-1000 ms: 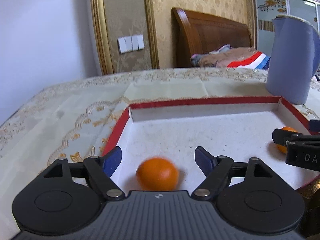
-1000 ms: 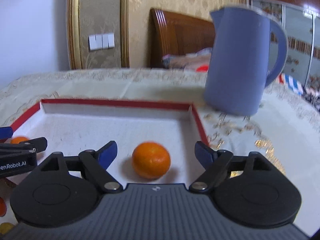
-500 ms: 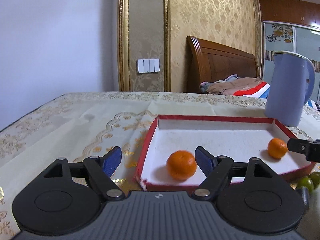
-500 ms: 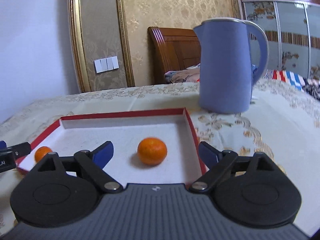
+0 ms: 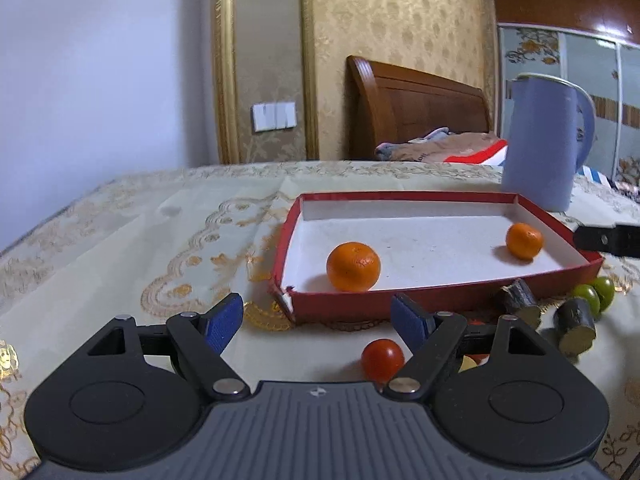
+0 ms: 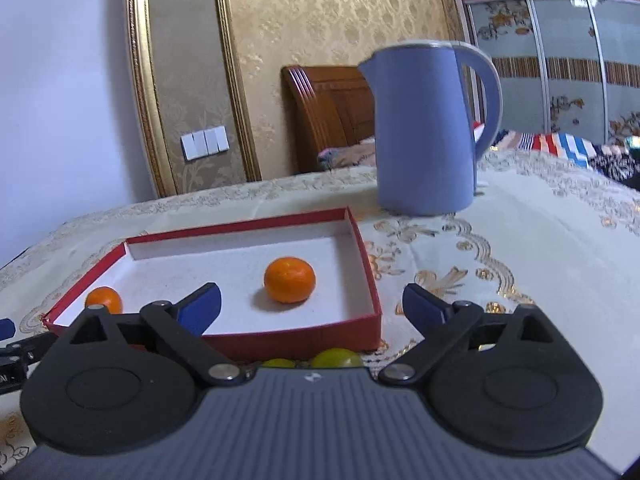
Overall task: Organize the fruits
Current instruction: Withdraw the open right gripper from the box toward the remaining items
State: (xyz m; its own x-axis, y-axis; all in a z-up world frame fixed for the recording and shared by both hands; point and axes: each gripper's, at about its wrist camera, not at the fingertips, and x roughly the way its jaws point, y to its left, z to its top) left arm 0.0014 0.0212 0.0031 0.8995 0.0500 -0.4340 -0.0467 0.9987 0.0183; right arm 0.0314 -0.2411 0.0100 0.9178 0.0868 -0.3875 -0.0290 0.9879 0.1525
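A red box (image 5: 436,300) with a white inside lies on a table covered with a cream cloth with gold embroidery (image 5: 132,240). Two oranges are in the box and they are well apart. The first orange (image 5: 353,266) is near the front left corner of the box, and the second orange (image 5: 524,241) is near its right wall.

The left gripper (image 5: 318,320) hovers over the cloth in front of the front left corner of the box. Its blue fingers are apart and nothing is between them. A small red fruit (image 5: 382,358) lies on the cloth just in front of the front wall of the box, beside the right finger. Two dark cut pieces (image 5: 574,330) and two green fruits (image 5: 595,296) lie on the cloth near the front right corner of the box.

The right gripper (image 6: 311,307) is in front of the front right corner of the box. Its jaws are opening and they hold nothing; the second orange shows beyond them, inside the box. A blue kettle (image 6: 426,130) stands upright on the cloth behind the far right corner of the box.
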